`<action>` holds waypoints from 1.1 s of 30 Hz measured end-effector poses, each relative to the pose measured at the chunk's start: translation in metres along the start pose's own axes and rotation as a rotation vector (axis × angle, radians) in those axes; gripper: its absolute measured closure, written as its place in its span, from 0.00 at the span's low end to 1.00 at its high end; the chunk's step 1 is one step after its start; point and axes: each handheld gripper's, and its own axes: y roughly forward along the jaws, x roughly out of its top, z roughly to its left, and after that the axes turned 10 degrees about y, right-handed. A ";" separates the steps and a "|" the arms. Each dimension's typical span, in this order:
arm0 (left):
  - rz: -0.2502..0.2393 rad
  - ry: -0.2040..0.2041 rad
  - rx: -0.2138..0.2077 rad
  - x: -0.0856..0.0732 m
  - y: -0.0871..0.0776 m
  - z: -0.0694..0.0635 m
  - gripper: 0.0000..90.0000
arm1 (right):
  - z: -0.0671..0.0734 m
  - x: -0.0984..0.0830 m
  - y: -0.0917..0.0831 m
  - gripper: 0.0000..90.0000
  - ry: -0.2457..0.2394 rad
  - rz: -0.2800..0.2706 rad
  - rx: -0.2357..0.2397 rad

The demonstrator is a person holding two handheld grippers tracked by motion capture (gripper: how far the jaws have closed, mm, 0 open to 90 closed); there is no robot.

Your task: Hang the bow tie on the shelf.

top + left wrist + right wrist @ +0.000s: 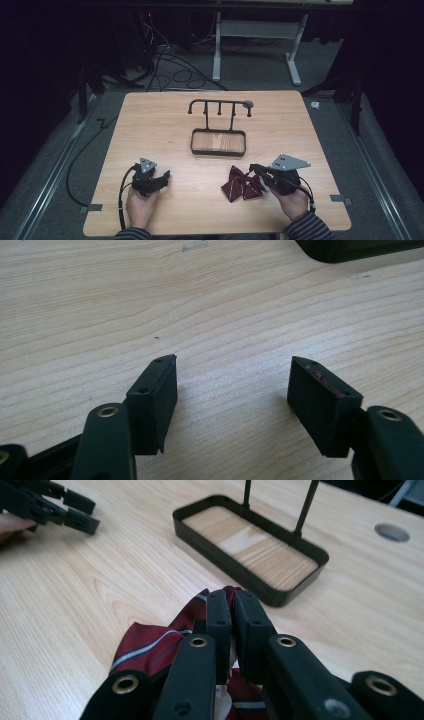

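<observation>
Bow tie (150,647) pinched in right gripper (232,600), left gripper (232,377) wide and idle at nine o'clock: lift gently toward rack (219,106) at twelve.

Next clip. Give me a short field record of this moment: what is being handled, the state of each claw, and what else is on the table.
item handled: red striped bow tie
right claw: shut on the bow tie, pinching its fabric
left claw: open, nothing between the jaws, low over bare wood
rack: black hanger stand with a rimmed tray base, upright, beyond the bow tie and apart from it
surface: wooden table
</observation>
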 end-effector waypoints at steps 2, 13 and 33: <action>0.000 0.000 0.000 0.000 0.000 0.000 0.41 | -0.001 0.005 -0.002 0.97 -0.008 -0.007 0.009; 0.001 0.002 0.001 0.000 0.000 0.000 0.41 | -0.004 0.035 -0.009 0.97 -0.019 -0.054 0.080; 0.000 0.000 0.000 0.000 0.000 0.000 0.41 | -0.010 0.075 -0.009 0.97 -0.034 -0.075 0.124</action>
